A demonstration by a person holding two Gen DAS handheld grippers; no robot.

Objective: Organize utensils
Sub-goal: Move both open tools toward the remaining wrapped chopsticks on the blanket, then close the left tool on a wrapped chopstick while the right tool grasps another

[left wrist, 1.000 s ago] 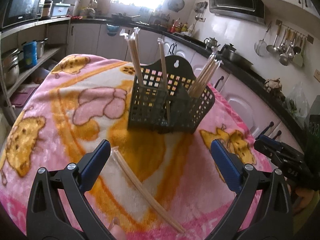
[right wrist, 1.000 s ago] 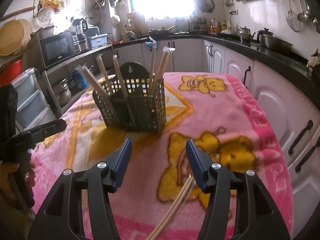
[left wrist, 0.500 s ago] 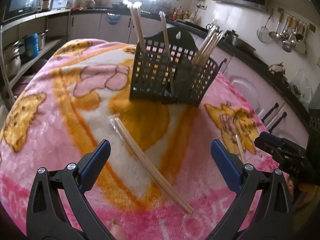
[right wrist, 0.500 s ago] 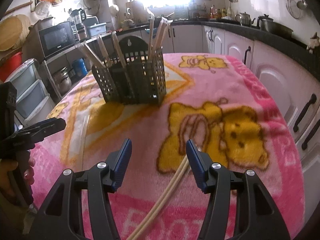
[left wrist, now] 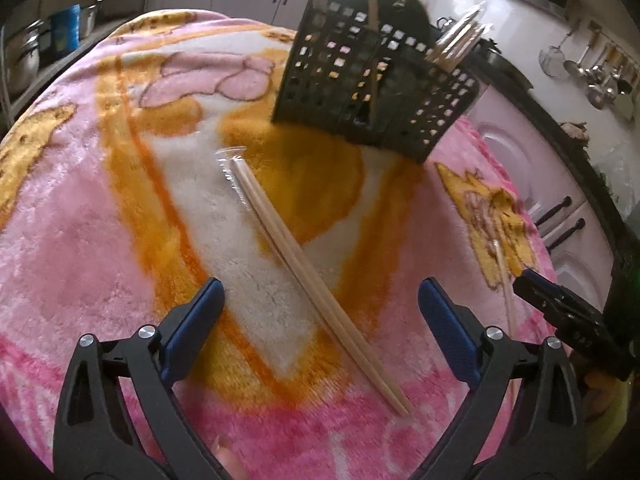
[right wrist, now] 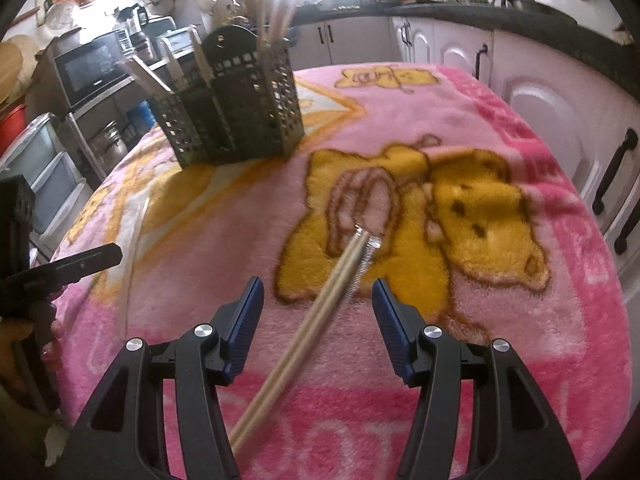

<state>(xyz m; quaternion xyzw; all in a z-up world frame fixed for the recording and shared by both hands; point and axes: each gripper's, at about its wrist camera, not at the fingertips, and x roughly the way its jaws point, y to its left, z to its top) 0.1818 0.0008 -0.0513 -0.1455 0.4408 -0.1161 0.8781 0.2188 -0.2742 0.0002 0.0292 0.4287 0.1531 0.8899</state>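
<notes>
Blanket (left wrist: 100,240), one of it, pink with orange bears, covers the whole table and serves as the ground for everything else. One dark perforated caddy (left wrist: 372,92) stands upright near the blanket's far middle, split into compartments; several bundles of wrapped chopsticks (right wrist: 276,12) stick up out of it, but blur keeps me from counting them surely.

Two wrapped pairs lie flat on the blanket, well in front of the caddy. One pair (left wrist: 304,276) lies diagonally on the white and orange patch, its clear wrapper end pointing toward the caddy. The other pair (right wrist: 320,320) lies across the yellow bear, nearer the cupboard side.

Two grippers are present. The left gripper (left wrist: 320,312) has its jaws spread wide, one on each side of the first pair, above it and not touching; it holds nothing. The right gripper (right wrist: 318,308) stands about half open, its blue pads (right wrist: 244,328) either side of the second pair, clear of the wrapper; nothing is gripped. Each gripper also shows at the edge of the other's view.
</notes>
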